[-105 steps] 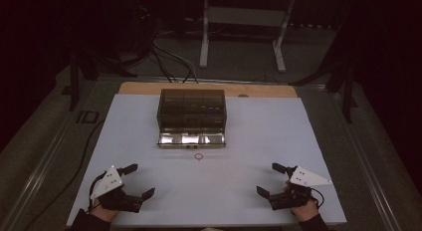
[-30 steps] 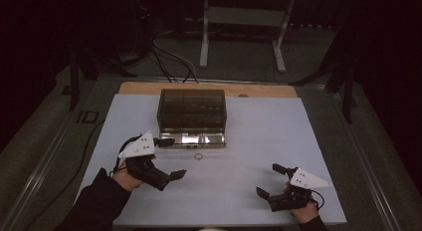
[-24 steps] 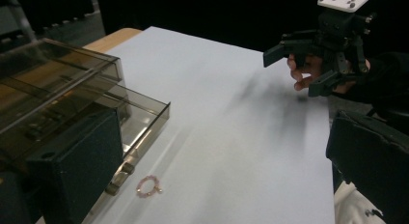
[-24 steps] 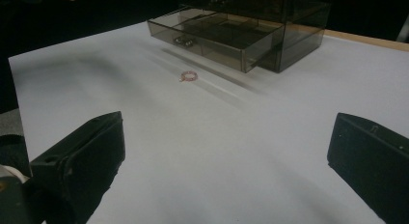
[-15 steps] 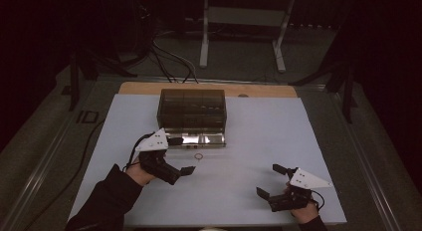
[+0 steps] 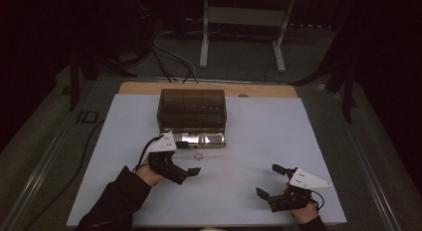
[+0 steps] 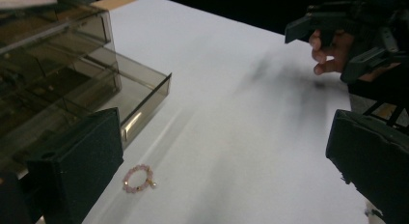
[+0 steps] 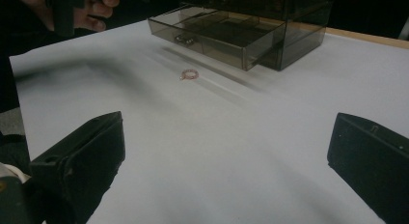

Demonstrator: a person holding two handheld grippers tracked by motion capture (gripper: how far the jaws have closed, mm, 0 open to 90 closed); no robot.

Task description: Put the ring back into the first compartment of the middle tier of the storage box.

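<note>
Both grippers wide open, holding nothing.
The left gripper [image 6: 188,158] hovers beside a small pink bead ring [image 6: 198,156] lying on the white surface [image 6: 259,136], just before the smoky drawer box [image 6: 191,110]; the right gripper [image 6: 271,180] sits well apart.

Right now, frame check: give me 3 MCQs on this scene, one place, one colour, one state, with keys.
1. Where does the bracelet lie?
A. in the open drawer
B. on the white table, in front of the drawer
C. between the right gripper's jaws

2. What colour are its beads?
A. pink
B. green
C. blue

3. How is the left gripper?
A. shut on the bracelet
B. shut, holding nothing
C. open, holding nothing

Key: B, the bracelet sits on the table just short of the drawer of the box. A, the left gripper view shows pink beads. C, its jaws stand wide apart with the bracelet lying free near one.
</note>
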